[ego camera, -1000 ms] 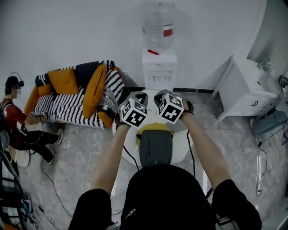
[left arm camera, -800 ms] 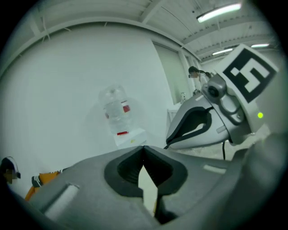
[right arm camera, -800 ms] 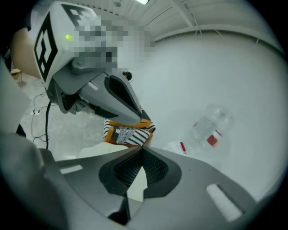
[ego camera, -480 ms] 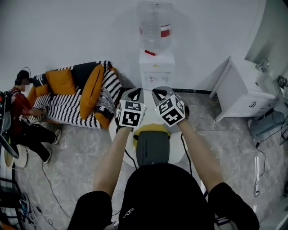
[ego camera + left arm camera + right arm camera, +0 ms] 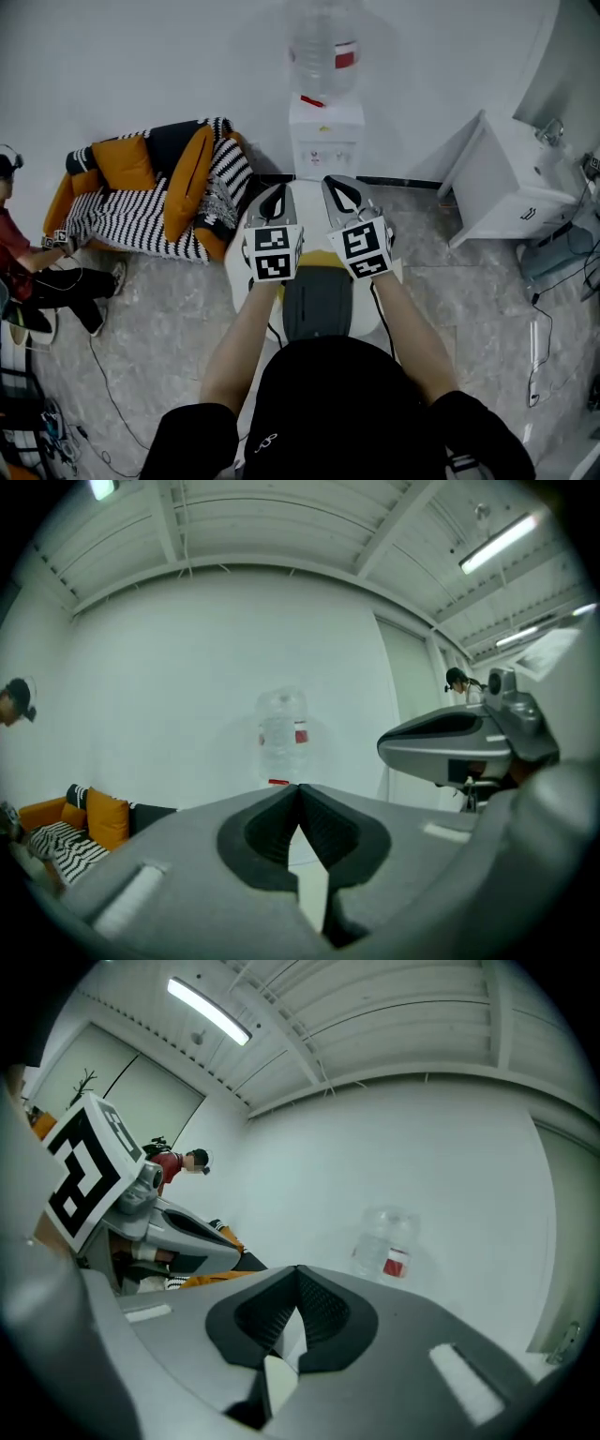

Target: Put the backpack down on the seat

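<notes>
Against the wall, water dispenser, bottle on top. Left of dispenser, sofa, seated person beyond. Right of dispenser, cabinet. Before dispenser, round seat, backpack on it.

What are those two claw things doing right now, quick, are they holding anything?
Left gripper: closed, jaws together, nothing between them.
Right gripper: closed, jaws together, nothing between them.
</notes>
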